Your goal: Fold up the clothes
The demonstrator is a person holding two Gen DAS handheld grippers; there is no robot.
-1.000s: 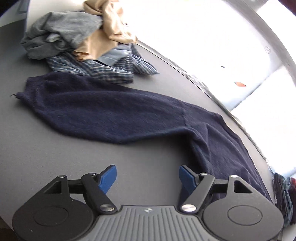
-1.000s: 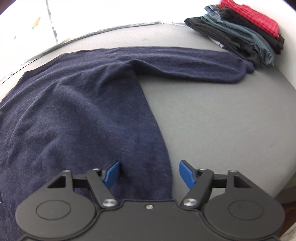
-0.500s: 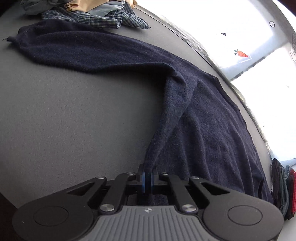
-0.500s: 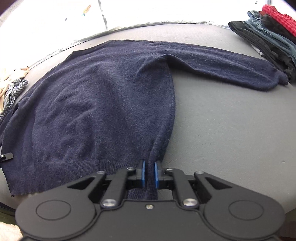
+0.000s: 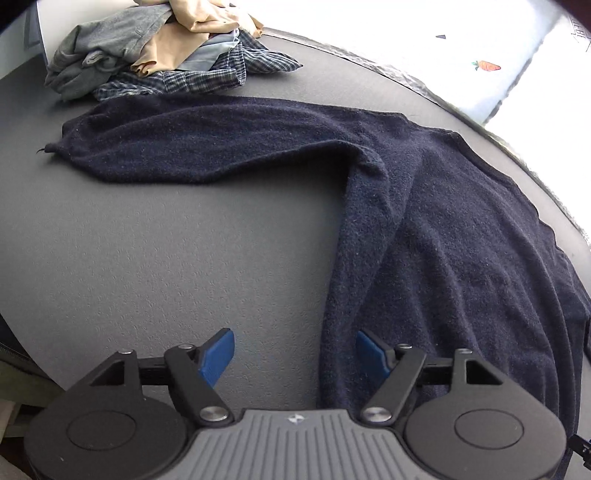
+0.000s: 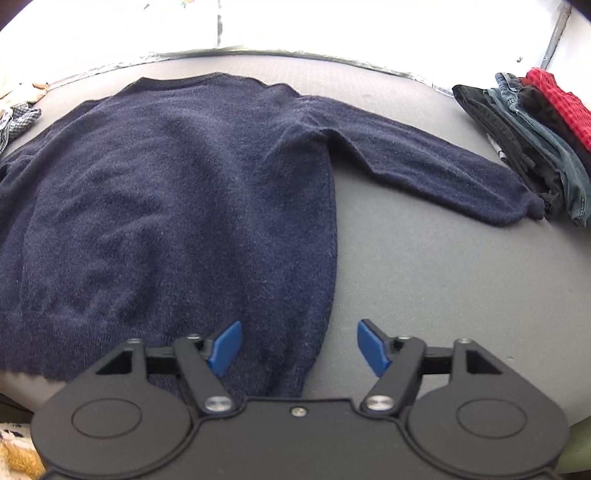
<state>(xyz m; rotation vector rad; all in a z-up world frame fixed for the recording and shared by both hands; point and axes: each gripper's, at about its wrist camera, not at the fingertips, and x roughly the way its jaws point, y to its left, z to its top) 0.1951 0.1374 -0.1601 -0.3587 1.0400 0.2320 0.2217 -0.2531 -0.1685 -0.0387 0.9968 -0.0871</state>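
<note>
Navy sweater [image 6: 166, 206], no readable label

no readable text; corner lettering [image 5: 580, 34] perhaps blurred.

Fuzzy knit sweater [image 6: 166, 192], matt table [image 6: 424, 277]

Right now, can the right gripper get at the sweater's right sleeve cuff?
Probably yes. The right gripper is opening over the hem, and bare table lies between it and the cuff; the folded stack sits just beyond.
</note>
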